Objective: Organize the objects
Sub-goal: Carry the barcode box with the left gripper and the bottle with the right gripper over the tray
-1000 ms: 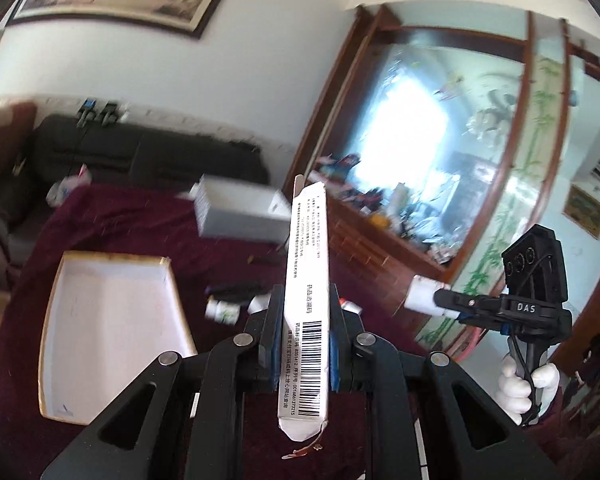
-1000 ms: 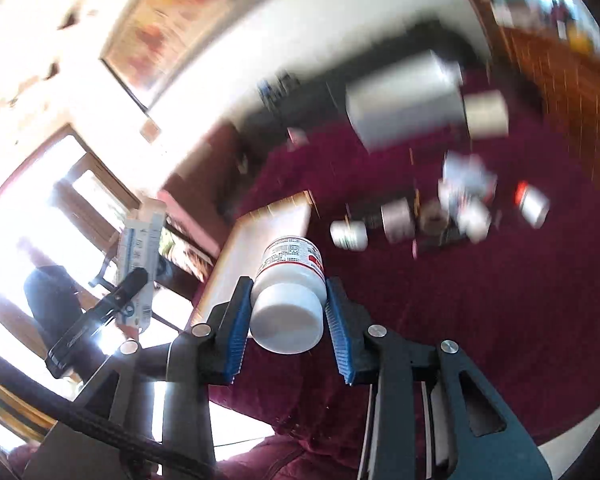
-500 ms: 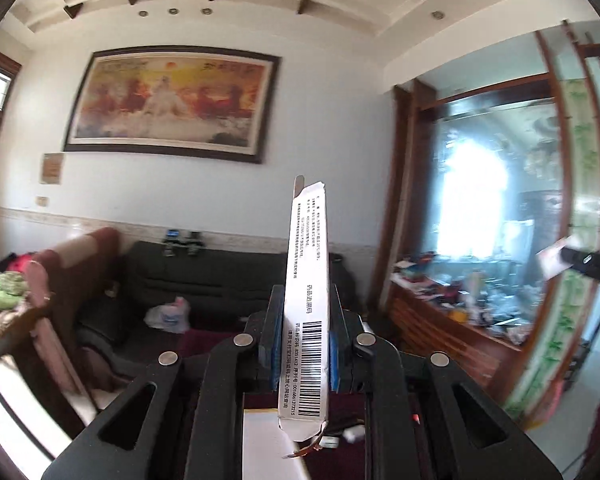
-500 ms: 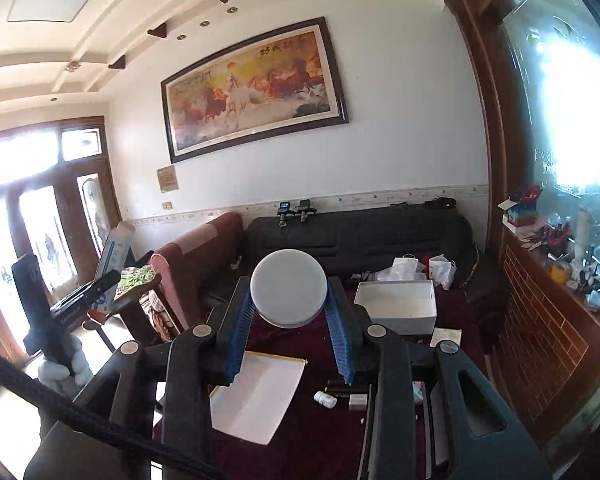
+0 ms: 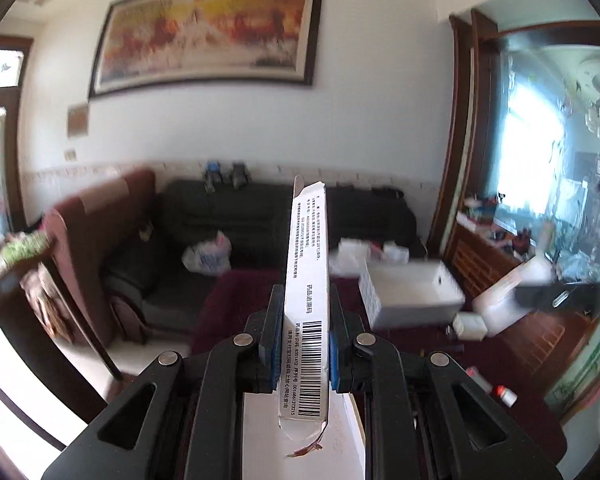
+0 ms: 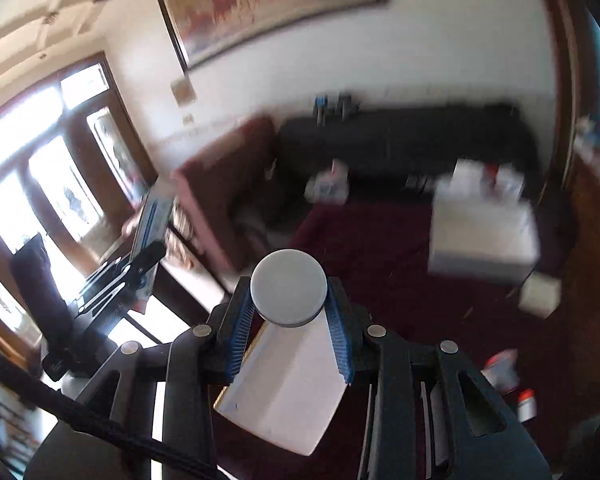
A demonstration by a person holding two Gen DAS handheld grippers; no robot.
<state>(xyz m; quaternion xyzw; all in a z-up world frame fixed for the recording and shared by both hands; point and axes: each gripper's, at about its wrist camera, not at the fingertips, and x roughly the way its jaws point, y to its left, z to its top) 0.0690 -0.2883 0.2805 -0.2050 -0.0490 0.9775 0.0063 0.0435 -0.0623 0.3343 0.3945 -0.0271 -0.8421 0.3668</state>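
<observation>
My left gripper (image 5: pixel 305 320) is shut on a slim white medicine box (image 5: pixel 306 264) with a barcode, held upright on its narrow edge. A white pill bottle (image 6: pixel 288 294) sits end-on between the blue pads of my right gripper (image 6: pixel 288 304), which is shut on it. Both are raised above a maroon-covered table (image 6: pixel 380 260). A white tray (image 6: pixel 284 396) with a wooden rim lies below the grippers. In the right wrist view the left gripper (image 6: pixel 132 276) stands off to the left with its slim box (image 6: pixel 154 216). The left wrist view shows the right gripper (image 5: pixel 560 296), blurred, at the right.
A white open box (image 6: pixel 484 236) stands at the table's far right. Small bottles (image 6: pixel 526 400) and packets (image 6: pixel 500 364) lie at the right edge. A black sofa (image 5: pixel 260 216) runs behind, a brown armchair (image 5: pixel 96 248) at the left, a wooden cabinet (image 5: pixel 492 264) at the right.
Both views swung up from the table to the wall, then dipped back down so the table and tray show again. Each gripper has kept its grip.
</observation>
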